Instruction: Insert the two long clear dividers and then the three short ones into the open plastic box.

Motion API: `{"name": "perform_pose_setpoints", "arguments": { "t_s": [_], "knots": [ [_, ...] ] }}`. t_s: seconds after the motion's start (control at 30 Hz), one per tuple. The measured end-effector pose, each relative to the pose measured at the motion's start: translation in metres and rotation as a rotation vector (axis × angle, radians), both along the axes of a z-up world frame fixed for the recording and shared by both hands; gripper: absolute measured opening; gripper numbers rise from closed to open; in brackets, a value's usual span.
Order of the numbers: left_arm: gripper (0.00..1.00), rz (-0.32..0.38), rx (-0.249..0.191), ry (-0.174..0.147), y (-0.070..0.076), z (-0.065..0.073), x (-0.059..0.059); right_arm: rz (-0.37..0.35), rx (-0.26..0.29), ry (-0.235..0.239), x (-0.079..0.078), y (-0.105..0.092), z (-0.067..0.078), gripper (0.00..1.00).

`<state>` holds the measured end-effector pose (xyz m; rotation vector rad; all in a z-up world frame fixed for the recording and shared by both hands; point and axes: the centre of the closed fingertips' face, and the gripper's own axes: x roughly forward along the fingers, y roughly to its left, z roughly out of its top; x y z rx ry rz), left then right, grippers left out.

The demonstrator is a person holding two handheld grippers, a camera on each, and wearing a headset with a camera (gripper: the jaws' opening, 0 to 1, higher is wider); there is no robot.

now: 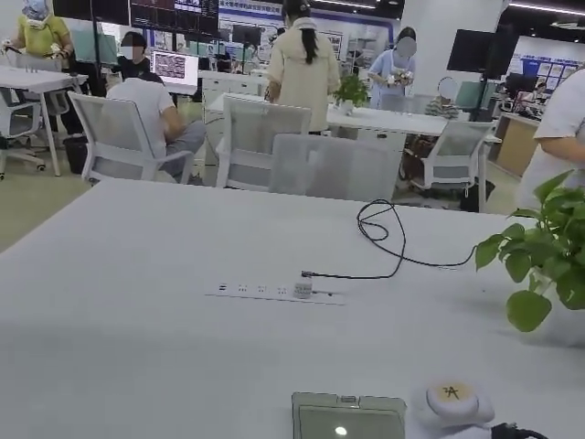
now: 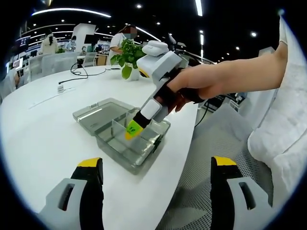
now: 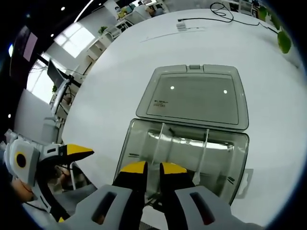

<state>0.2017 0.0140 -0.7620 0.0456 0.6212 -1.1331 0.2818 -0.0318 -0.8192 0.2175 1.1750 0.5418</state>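
My left gripper [image 2: 156, 165] hangs short of the open plastic box [image 2: 120, 155], jaws spread wide. My right gripper [image 3: 153, 168] dips into the box, jaws nearly together; I can't tell whether they pinch anything. Two clear dividers [image 3: 204, 153] stand upright inside the box. Its lid [image 3: 192, 96] lies flat behind it, with a cable [image 1: 384, 229] farther beyond.

Wide white table [image 1: 137, 347]. On its far half a black cable [image 1: 384, 240], looped, ending near a small white plug [image 1: 303, 288] on a flush socket strip [image 1: 260, 292]. At the right edge, a green leafy plant [image 1: 548, 247]. Behind, pale mesh chairs [image 1: 334, 169], another desk with a small potted plant [image 1: 352, 90], people standing and seated, and a lit monitor [image 1: 174, 69].
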Motion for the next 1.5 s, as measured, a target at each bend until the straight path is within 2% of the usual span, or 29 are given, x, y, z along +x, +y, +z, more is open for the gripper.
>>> {"name": "perform_pose_setpoints", "arguments": {
  "t_s": [0.2,0.4,0.47,0.53,0.6,0.67,0.73,0.83,0.87,1.0,1.1,1.2,1.37,1.5],
  "knots": [
    [0.95,0.018,0.011,-0.004,0.001,0.003,-0.002,-0.002,0.054,-0.029,0.003,-0.003,0.011,0.17],
    [0.95,0.046,0.015,-0.015,0.004,0.010,0.000,0.026,0.128,-0.055,0.001,-0.004,0.030,0.24],
    [0.95,0.059,0.023,-0.019,0.006,0.011,0.001,0.039,0.152,-0.079,0.001,-0.005,0.038,0.27],
    [0.95,0.070,0.029,-0.023,0.008,0.012,0.000,0.077,0.180,-0.105,0.000,-0.005,0.047,0.29],
    [0.95,0.086,0.025,-0.028,0.008,0.014,0.000,0.113,0.186,-0.134,-0.002,-0.008,0.055,0.32],
    [0.94,0.094,0.021,-0.051,0.008,0.017,0.000,0.144,0.198,-0.157,-0.004,-0.011,0.063,0.35],
    [0.95,0.112,0.019,-0.052,0.007,0.020,0.000,0.166,0.223,-0.181,-0.004,-0.013,0.071,0.39],
    [0.96,0.122,0.015,-0.067,0.006,0.022,-0.001,0.208,0.253,-0.201,-0.008,-0.019,0.083,0.45],
    [0.96,0.127,0.015,-0.064,0.006,0.022,-0.001,0.236,0.250,-0.206,-0.010,-0.022,0.086,0.46],
    [0.96,0.138,0.012,-0.067,0.004,0.022,-0.004,0.357,0.216,-0.275,-0.014,-0.037,0.095,0.55],
    [0.96,0.151,0.008,-0.070,0.004,0.022,-0.003,0.487,0.174,-0.337,-0.021,-0.052,0.099,0.61],
    [0.97,0.157,0.005,-0.072,0.003,0.022,-0.002,0.550,0.157,-0.344,-0.028,-0.065,0.098,0.66],
    [0.97,0.151,0.007,-0.093,0.004,0.023,-0.002,0.700,0.069,-0.333,-0.039,-0.092,0.079,0.72],
    [0.99,0.151,0.005,-0.091,0.004,0.023,-0.001,0.821,-0.012,-0.336,-0.042,-0.112,0.059,0.72]
  ]
}}
